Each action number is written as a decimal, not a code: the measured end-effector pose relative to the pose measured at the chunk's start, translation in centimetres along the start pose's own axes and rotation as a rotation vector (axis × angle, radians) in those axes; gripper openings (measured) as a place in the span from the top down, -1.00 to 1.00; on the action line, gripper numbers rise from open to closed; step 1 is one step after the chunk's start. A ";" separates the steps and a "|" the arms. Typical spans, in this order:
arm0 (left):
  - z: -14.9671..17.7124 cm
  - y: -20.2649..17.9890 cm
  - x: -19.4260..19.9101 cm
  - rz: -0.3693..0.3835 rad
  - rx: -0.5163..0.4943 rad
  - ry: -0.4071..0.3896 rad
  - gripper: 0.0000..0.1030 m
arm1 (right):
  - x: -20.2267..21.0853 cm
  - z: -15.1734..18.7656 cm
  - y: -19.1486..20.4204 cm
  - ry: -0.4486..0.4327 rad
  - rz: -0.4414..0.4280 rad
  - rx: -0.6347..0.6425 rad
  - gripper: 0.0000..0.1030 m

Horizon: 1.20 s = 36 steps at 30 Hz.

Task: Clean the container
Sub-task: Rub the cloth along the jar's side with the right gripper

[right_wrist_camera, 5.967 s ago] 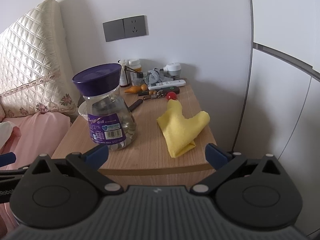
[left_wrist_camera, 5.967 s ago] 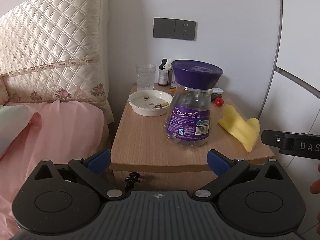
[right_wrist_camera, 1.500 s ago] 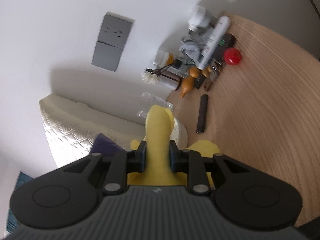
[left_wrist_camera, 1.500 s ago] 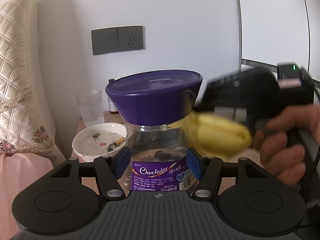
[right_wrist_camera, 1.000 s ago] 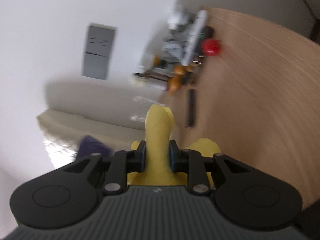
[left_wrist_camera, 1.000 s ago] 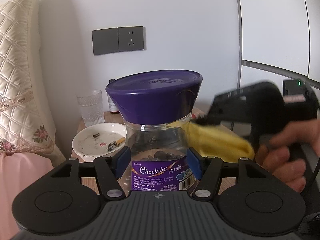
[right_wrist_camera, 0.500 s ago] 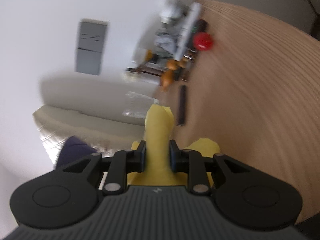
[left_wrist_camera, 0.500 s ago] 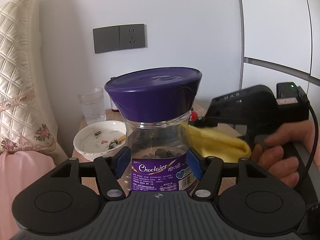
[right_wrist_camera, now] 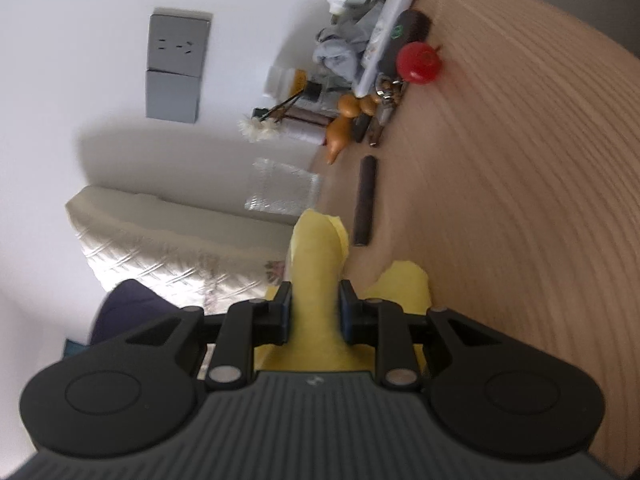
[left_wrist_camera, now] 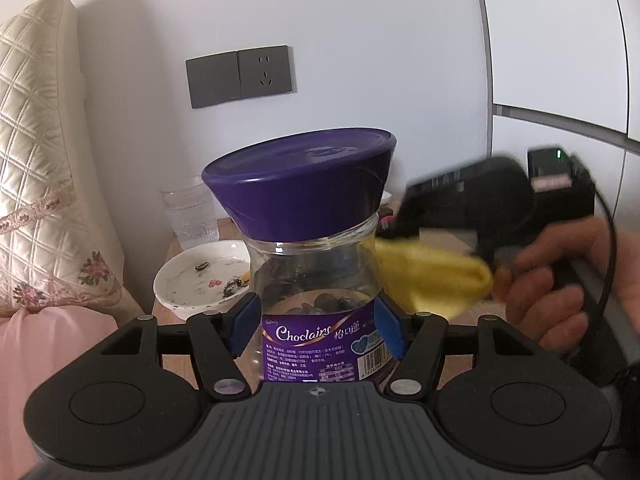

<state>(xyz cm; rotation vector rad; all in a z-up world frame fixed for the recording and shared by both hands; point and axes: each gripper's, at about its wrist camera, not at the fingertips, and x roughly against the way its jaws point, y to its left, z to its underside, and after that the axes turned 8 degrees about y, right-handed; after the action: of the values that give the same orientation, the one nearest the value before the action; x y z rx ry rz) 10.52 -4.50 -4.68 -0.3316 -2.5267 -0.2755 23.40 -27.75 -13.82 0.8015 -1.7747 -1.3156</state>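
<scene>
Jar clamped, cloth wiping at its 3 o'clock side.
The left gripper (left_wrist_camera: pixel 318 326) grasps the jar (left_wrist_camera: pixel 316 280); the right gripper (right_wrist_camera: pixel 315 308) pinches the yellow cloth (left_wrist_camera: pixel 432 280), and a hard sideways wipe could twist the jar loose.

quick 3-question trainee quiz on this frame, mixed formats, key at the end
1. True or false: the left claw is shut on the Choclairs jar, whose purple lid is on.
2. What does the right claw hold? A) the drinking glass B) the yellow cloth C) the red ball
3. Fill in: in the left wrist view, the white dish with bits of debris in it sits on the wooden nightstand to the ___ of the jar.

Key: 1 true; 2 B; 3 left
</scene>
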 end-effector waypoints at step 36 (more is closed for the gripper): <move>0.1 0.6 0.2 0.030 0.070 0.021 -0.30 | 2.7 4.6 0.6 -0.130 0.048 0.005 0.50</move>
<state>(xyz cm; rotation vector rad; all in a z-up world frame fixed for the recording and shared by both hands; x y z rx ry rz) 10.47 -3.86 -4.56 -0.3363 -2.5020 -0.1772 18.08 -27.63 -13.49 0.6850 -1.8868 -1.3587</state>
